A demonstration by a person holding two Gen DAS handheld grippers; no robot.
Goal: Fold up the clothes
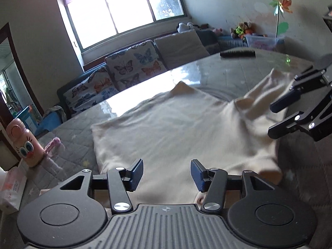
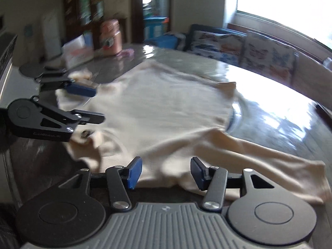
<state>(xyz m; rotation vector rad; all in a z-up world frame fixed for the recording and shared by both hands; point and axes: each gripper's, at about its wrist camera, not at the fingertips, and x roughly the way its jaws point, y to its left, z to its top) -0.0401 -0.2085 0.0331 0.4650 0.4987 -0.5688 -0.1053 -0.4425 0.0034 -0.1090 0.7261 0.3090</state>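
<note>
A cream long-sleeved garment (image 1: 166, 124) lies spread flat on the glossy table (image 1: 217, 74). My left gripper (image 1: 167, 173) is open above the garment's near edge, with only cloth showing between its fingers. At the right of this view my right gripper (image 1: 280, 115) stands open over the garment's right side. In the right wrist view the garment (image 2: 166, 108) fills the middle, with one sleeve (image 2: 269, 166) trailing to the right. My right gripper (image 2: 166, 173) is open over the near hem. The left gripper (image 2: 91, 104) hangs open at the garment's left edge.
A pink bottle (image 1: 22, 143) and a tissue pack (image 1: 10, 188) stand at the table's left end. A black remote (image 1: 237, 53) lies at the far edge. Behind the table runs a sofa with butterfly cushions (image 1: 132, 64). The bare table surface (image 2: 269, 114) gleams beyond the garment.
</note>
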